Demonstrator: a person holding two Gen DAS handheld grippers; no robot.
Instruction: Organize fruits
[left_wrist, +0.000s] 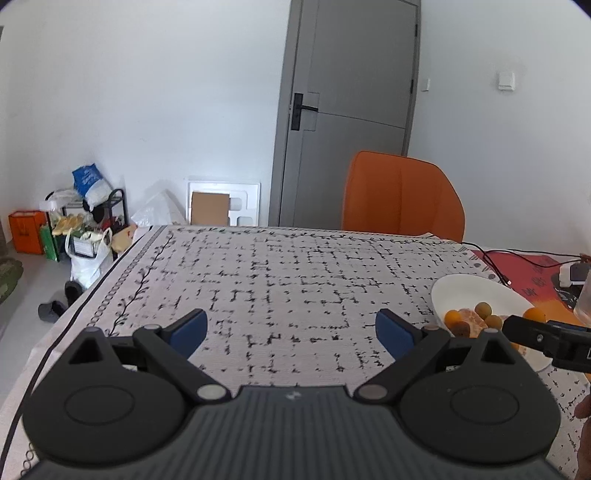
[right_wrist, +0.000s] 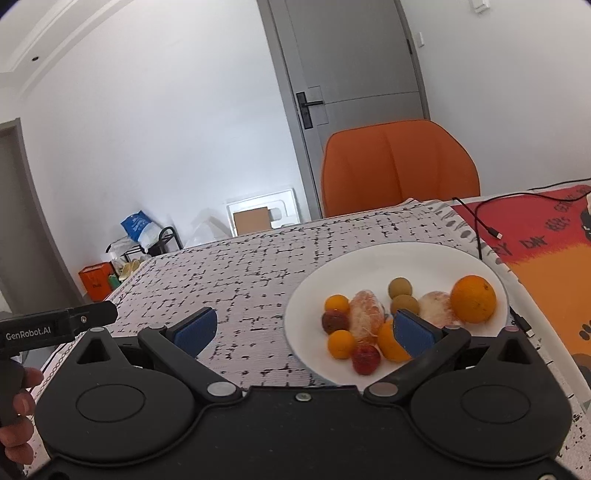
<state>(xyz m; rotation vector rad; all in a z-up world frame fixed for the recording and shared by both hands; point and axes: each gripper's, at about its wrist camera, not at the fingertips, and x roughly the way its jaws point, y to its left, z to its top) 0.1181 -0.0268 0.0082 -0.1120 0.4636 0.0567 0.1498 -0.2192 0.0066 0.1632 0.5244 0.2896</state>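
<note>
A white plate (right_wrist: 369, 258) on the patterned tablecloth holds several fruits: a large orange (right_wrist: 473, 298), peeled citrus pieces (right_wrist: 365, 314), small orange kumquats (right_wrist: 337, 303), two greenish round fruits (right_wrist: 399, 287) and dark red ones (right_wrist: 365, 359). My right gripper (right_wrist: 303, 328) is open and empty, just above the plate's near left rim. My left gripper (left_wrist: 291, 328) is open and empty over bare tablecloth; the plate (left_wrist: 476, 288) lies to its right, with the right gripper's body (left_wrist: 543, 338) over it.
An orange chair (right_wrist: 399, 166) stands at the table's far side before a grey door (left_wrist: 354, 92). A red-orange mat (right_wrist: 546, 251) with a black cable (right_wrist: 480, 221) lies right of the plate. Bags and boxes (left_wrist: 74, 229) sit on the floor at left.
</note>
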